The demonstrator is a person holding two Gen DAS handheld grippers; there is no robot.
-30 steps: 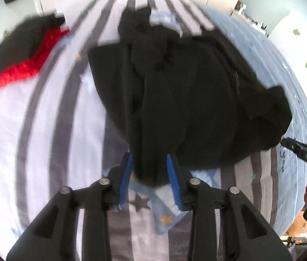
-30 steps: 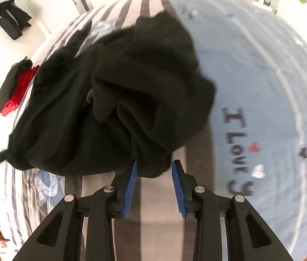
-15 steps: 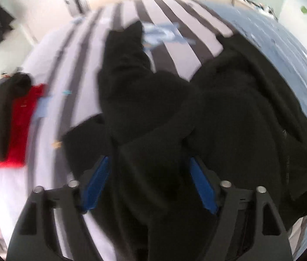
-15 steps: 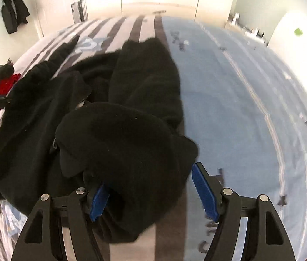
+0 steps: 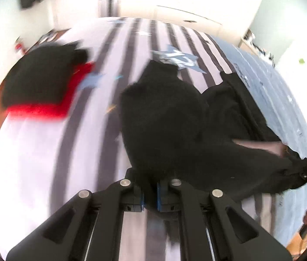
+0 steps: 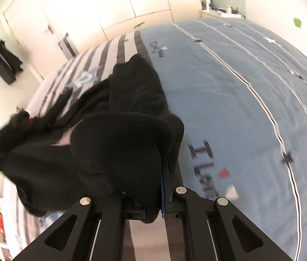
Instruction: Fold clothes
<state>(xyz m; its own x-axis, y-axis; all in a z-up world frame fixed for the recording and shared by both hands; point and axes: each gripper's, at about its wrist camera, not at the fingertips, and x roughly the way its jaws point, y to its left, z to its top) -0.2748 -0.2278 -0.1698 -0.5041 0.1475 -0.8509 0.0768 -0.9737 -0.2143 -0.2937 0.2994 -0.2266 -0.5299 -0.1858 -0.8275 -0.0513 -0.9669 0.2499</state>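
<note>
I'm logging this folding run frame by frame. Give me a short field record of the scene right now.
surface: bed with striped and blue cover
garment: black garment, bunched on the bed
left gripper: shut on the black garment's near edge
right gripper: shut on the black garment
other clothes: black and red pile, left of the garment, apart from it

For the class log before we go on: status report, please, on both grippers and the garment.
Left gripper shut on black fleece garment. Right gripper shut on it too. Folded black-and-red clothes lie apart on striped bedcover; nothing obstructing.
</note>
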